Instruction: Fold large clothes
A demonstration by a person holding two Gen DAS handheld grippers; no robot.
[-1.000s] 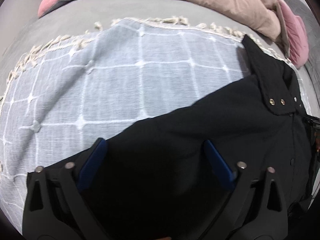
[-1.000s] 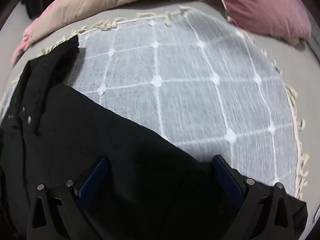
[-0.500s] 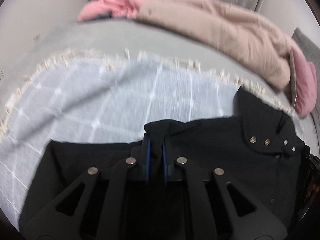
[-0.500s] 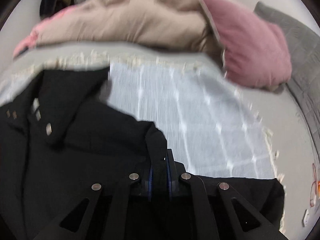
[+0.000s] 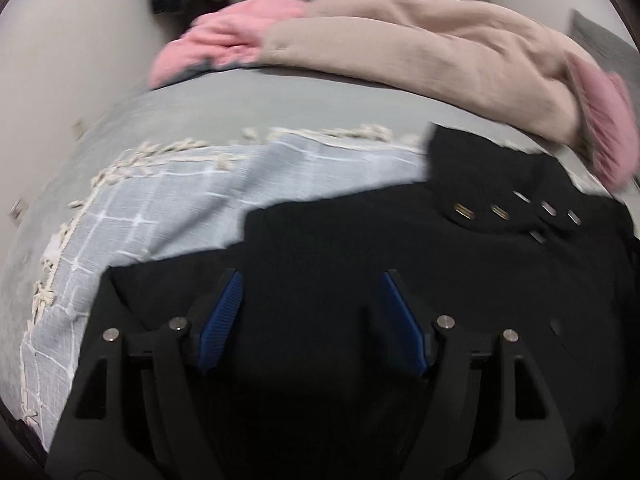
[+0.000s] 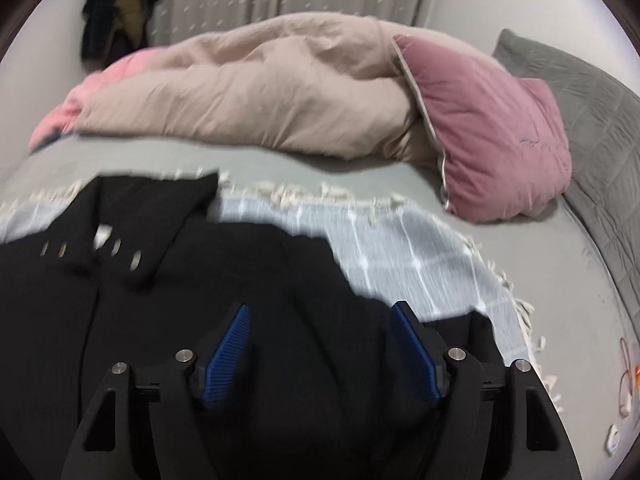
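A pale blue-grey checked throw with a cream tasselled fringe (image 6: 420, 256) lies on the grey bed sheet (image 5: 280, 100). Along the bed's far edge sits a rumpled beige duvet (image 6: 260, 92), a dusty-pink pillow (image 6: 492, 128) at its right end. A grey quilted cushion (image 6: 580, 92) lines the right edge.

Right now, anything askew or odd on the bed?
Mildly: the black coat lies skewed on the grey checked throw, one collar flap sticking out past the fringe. No damage or spill shows.
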